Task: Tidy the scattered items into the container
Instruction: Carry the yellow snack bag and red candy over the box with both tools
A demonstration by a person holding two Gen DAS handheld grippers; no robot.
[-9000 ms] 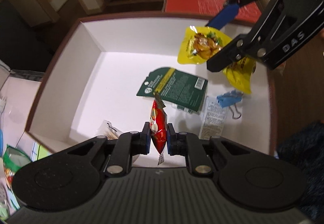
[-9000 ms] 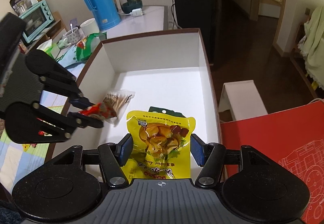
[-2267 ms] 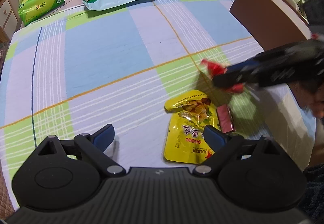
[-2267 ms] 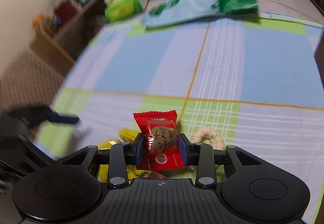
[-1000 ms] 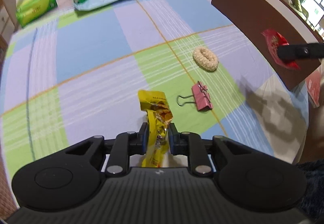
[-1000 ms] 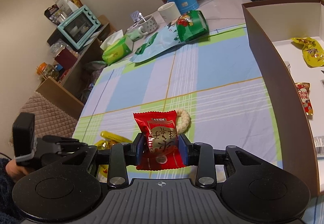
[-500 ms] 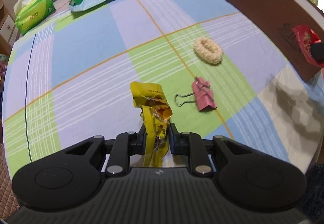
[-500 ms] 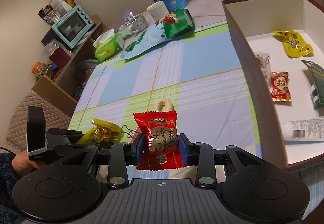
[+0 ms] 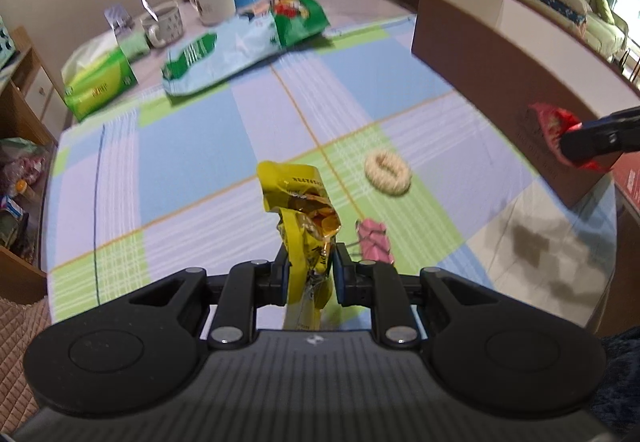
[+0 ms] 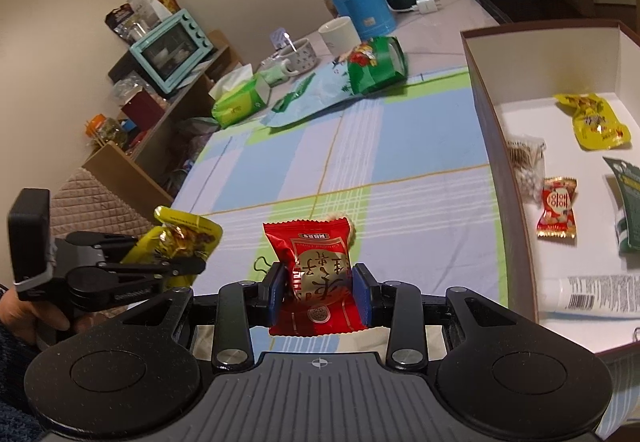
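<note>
**Both grippers loaded above the table**

Left wrist view: my left gripper [image 9: 309,274] is clamped on a crumpled yellow snack packet [image 9: 298,202], held above the checked tablecloth [image 9: 192,146]. A pink binder clip [image 9: 374,242] and a cream ring [image 9: 387,172] lie on the cloth beyond. My right gripper [image 10: 318,296] pinches a red snack packet [image 10: 314,262] just beside the brown box [image 10: 508,178], which already holds several packets.

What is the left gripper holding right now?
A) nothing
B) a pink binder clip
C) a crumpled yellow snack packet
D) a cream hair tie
C: the left gripper is shut on the yellow snack packet, while the pink binder clip and hair tie lie on the tablecloth.
</note>
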